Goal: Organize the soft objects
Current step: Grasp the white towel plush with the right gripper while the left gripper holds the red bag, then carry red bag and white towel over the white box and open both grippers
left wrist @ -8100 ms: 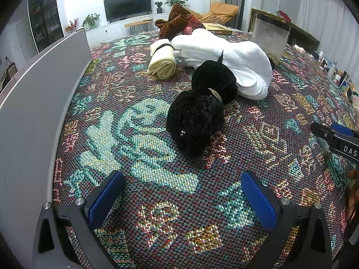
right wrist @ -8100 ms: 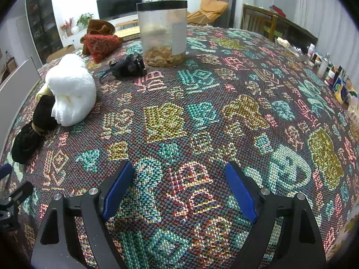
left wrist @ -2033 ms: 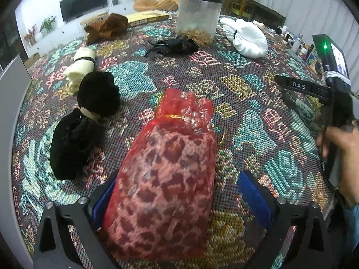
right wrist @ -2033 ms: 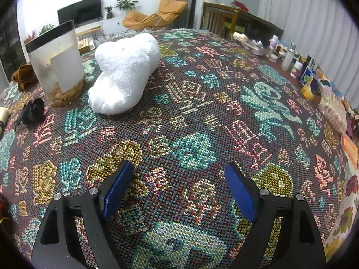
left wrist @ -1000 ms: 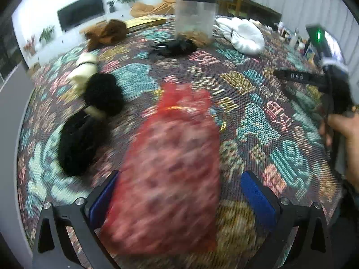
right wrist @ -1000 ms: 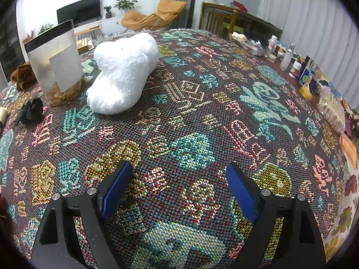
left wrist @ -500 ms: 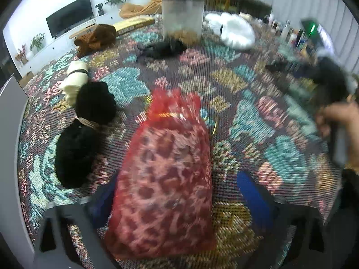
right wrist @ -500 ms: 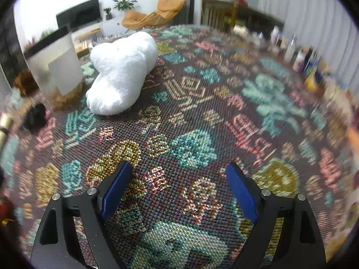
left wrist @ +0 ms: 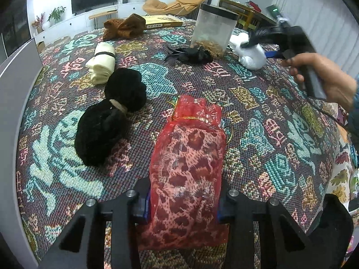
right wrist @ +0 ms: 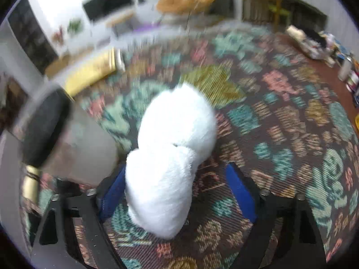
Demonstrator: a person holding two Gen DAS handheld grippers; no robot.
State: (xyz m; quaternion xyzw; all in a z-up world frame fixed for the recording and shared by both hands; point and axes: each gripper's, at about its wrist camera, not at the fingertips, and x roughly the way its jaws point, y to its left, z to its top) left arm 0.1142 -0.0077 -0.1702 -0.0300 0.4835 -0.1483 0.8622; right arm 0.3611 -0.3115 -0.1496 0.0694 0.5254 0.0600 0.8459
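Left wrist view first: the left claw (left wrist: 181, 204) has clamped down on the red mesh bag (left wrist: 187, 170). Half a second ago its blue pads stood wide apart on either side of the bag; now they pinch its lower end. So the bag looks ready to be lifted and carried wherever it belongs. The bag's long axis runs straight out ahead of the claw, tied ruffled neck pointing away. Ahead and to the left of it lies the black plush toy (left wrist: 107, 121), with a cream roll (left wrist: 102, 63) further ahead again. Far off ahead and to the right, the right hand (left wrist: 323, 76) drives its tool at the white plush (left wrist: 250, 49).

Right wrist view, blurry from motion: the right claw (right wrist: 177, 192) has swung in from bare tablecloth (right wrist: 280, 121) to straddle that white plush. The fingers are spread, not yet squeezing; the left pad (right wrist: 113, 192) sits right against the fluff and the right pad (right wrist: 240, 186) stands clear of it. The plush's long axis runs forward from between the fingers, leaning slightly right. A clear jar (right wrist: 87, 152) sits just left of the claw. My guess is that the squeeze comes next.
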